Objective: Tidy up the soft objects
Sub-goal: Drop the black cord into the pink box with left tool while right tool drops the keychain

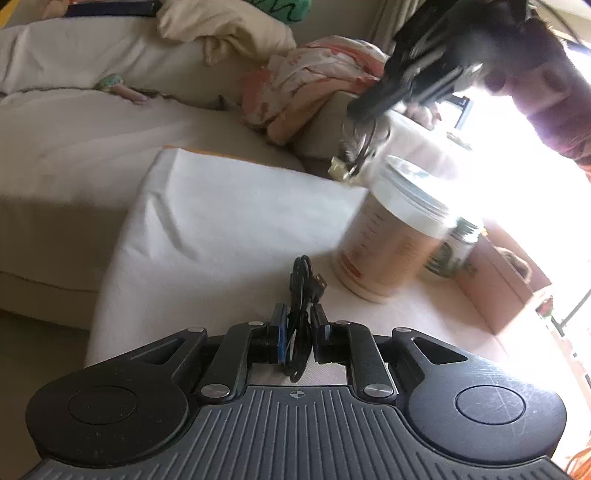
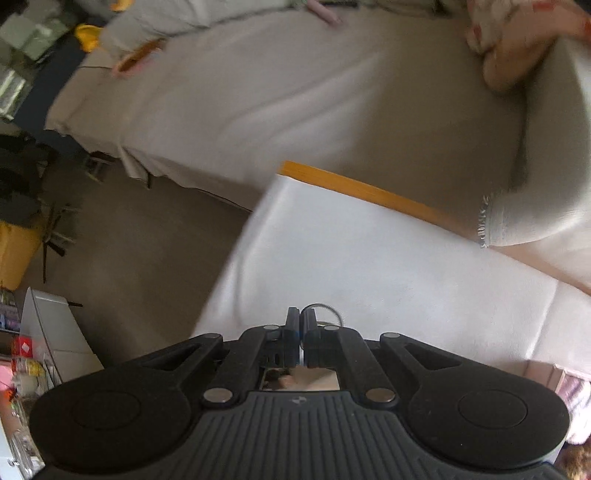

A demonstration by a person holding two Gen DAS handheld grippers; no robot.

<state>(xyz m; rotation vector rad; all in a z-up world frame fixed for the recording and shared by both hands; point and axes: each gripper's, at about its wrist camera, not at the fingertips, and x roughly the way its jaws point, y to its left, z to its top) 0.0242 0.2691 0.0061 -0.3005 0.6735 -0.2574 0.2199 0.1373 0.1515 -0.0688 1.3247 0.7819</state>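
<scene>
My left gripper (image 1: 299, 314) is shut on a coiled black USB cable (image 1: 303, 284), whose plug sticks up past the fingertips, above a table with a white cloth (image 1: 221, 229). In the left wrist view my right gripper (image 1: 369, 103) hangs blurred at the upper right. A bundle of thin grey cable with a white plug (image 1: 341, 170) dangles from it. In its own view the right gripper (image 2: 300, 317) is shut over the white cloth (image 2: 369, 258). A grey cable loop (image 2: 327, 309) shows beside its fingertips.
A tall jar with a white lid (image 1: 391, 236) and a smaller jar (image 1: 454, 251) stand on the table. A beige sofa (image 1: 92, 147) lies behind, with a pink patterned cloth (image 1: 306, 81) and a cream blanket (image 1: 221, 26). The orange table edge (image 2: 351, 186) shows. Floor clutter (image 2: 22, 221) sits left.
</scene>
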